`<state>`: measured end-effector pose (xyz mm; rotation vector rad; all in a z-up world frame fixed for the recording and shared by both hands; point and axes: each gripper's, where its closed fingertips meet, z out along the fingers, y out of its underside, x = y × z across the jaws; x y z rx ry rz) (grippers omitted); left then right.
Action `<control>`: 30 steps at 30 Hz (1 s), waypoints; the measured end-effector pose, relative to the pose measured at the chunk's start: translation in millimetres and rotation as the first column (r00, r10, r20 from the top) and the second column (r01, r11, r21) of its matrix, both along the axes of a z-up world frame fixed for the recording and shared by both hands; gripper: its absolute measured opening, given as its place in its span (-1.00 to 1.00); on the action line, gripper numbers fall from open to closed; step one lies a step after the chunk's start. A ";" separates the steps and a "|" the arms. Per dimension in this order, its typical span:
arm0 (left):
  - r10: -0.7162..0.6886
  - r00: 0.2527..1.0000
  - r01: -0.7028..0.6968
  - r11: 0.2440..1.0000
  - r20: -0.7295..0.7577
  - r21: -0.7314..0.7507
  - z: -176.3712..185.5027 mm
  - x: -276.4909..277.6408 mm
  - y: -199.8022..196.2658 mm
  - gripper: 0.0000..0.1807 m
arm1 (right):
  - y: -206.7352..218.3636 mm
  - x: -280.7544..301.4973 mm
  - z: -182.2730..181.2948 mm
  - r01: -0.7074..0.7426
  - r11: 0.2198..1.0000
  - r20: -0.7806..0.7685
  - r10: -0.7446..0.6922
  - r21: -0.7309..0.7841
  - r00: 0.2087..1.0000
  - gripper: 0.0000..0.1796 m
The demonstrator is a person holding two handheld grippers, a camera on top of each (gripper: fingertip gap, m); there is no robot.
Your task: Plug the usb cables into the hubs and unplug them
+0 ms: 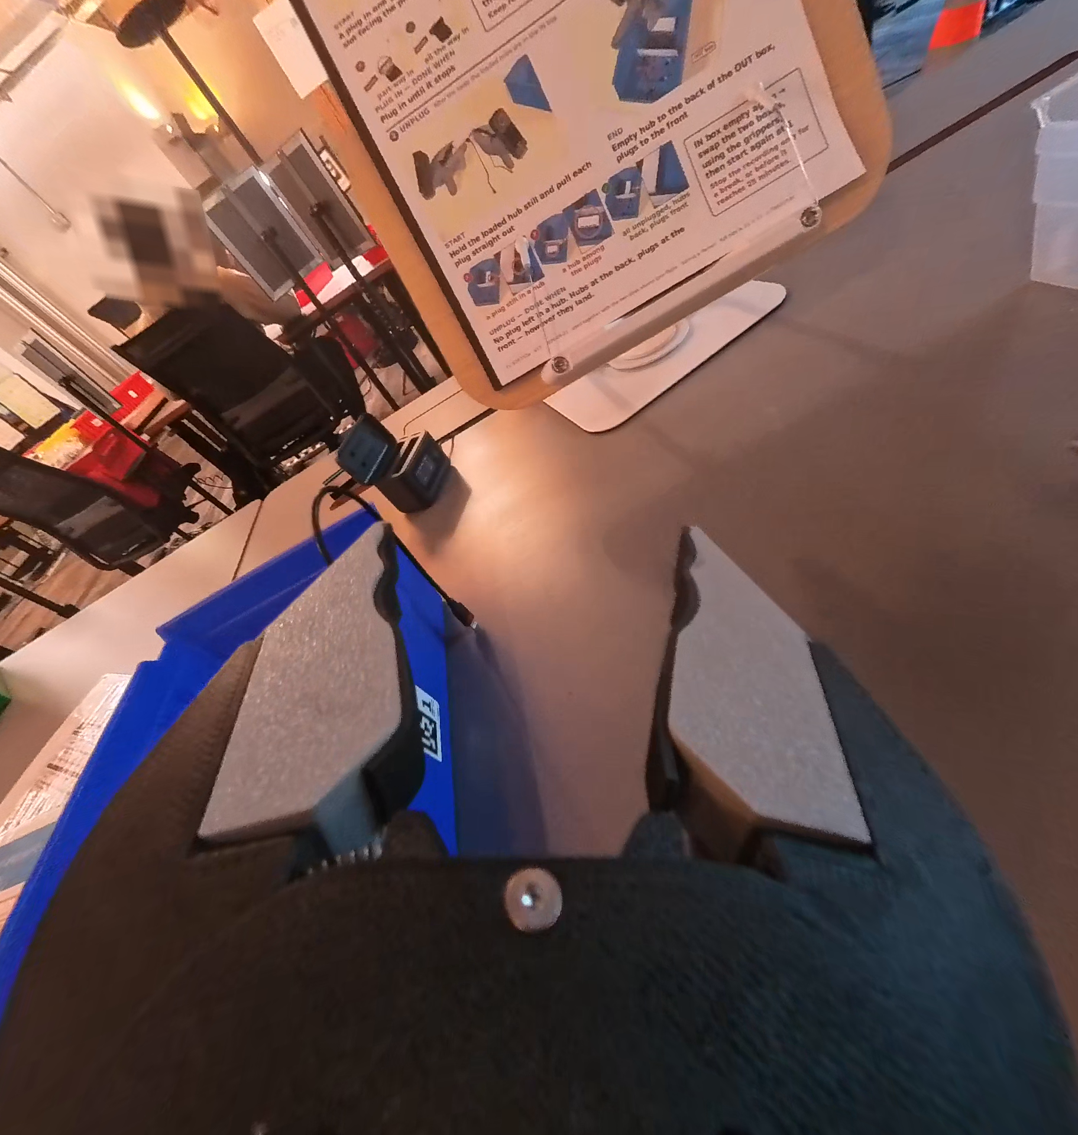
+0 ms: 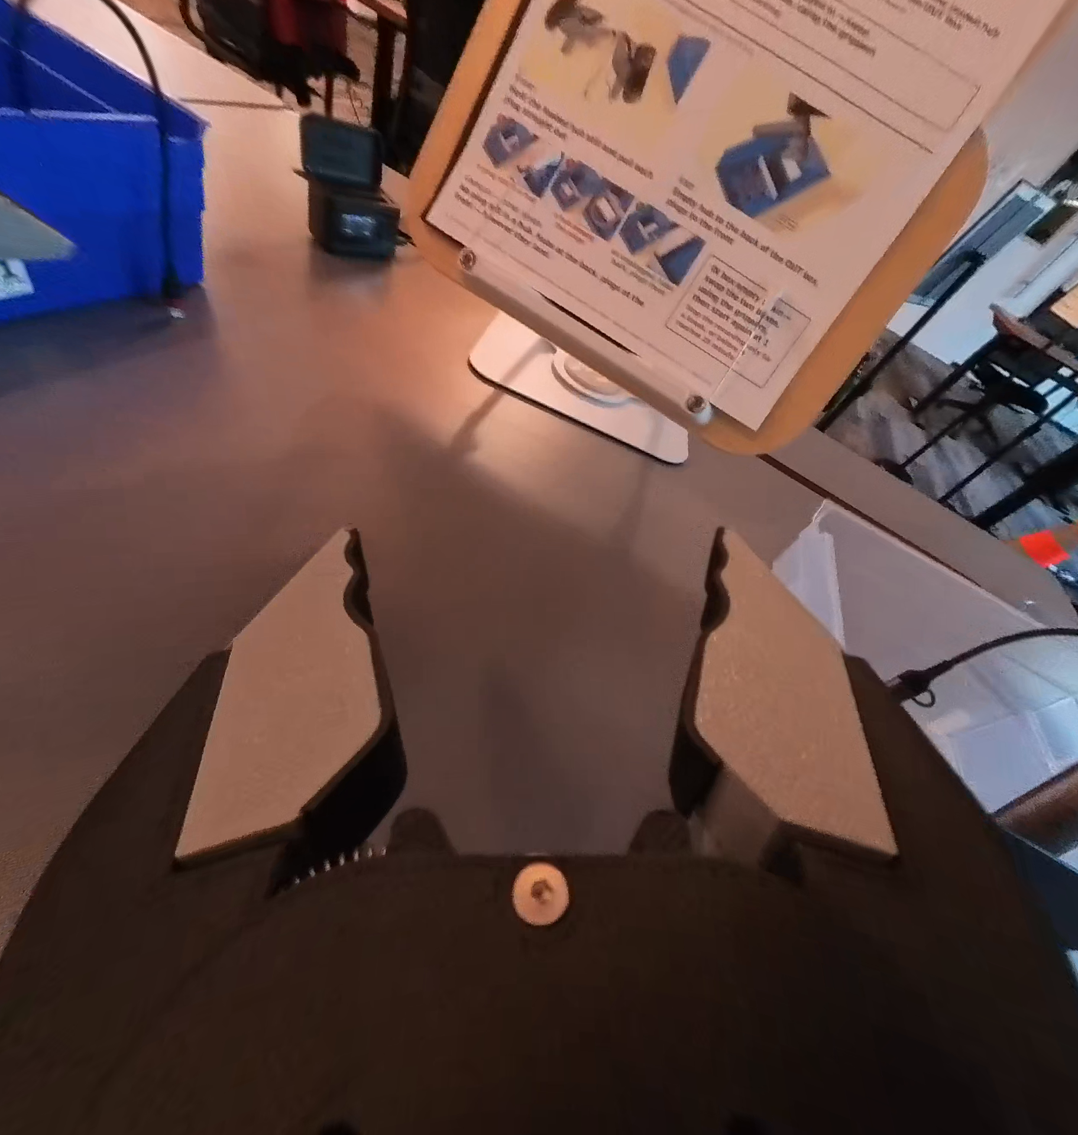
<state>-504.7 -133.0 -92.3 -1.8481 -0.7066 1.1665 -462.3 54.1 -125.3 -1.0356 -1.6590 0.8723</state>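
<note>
My left gripper (image 1: 533, 543) is open and empty, held above the grey table (image 1: 770, 553) at the right edge of a blue bin (image 1: 241, 620). A black USB cable (image 1: 321, 522) hangs over the bin's rim, its plug end (image 1: 465, 616) resting on the table. My right gripper (image 2: 536, 540) is open and empty over bare table (image 2: 278, 460). In the right wrist view the blue bin (image 2: 81, 202) stands at the upper left with the cable (image 2: 164, 172) down its side. No hub is visible.
A small black charger-like device (image 1: 401, 470) stands beyond the bin, also in the right wrist view (image 2: 346, 196). An instruction board (image 1: 585, 184) on a white stand (image 2: 585, 381) fills the back. A clear plastic box (image 2: 954, 706) sits right, with a thin black cord.
</note>
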 end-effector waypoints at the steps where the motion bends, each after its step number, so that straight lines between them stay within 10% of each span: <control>1: -0.003 1.000 0.003 1.000 0.006 -0.002 0.1 -0.2 -1.4 -0.02 | 2.4 -1.4 -2.6 0.008 1.000 0.008 -0.008 -0.003 1.000 0.20; 30: 0.325 0.933 -0.351 0.916 0.152 0.197 10.4 -41.3 -212.3 0.07 | 10.2 -29.2 -61.9 -0.002 0.977 0.100 0.024 -0.215 0.995 0.22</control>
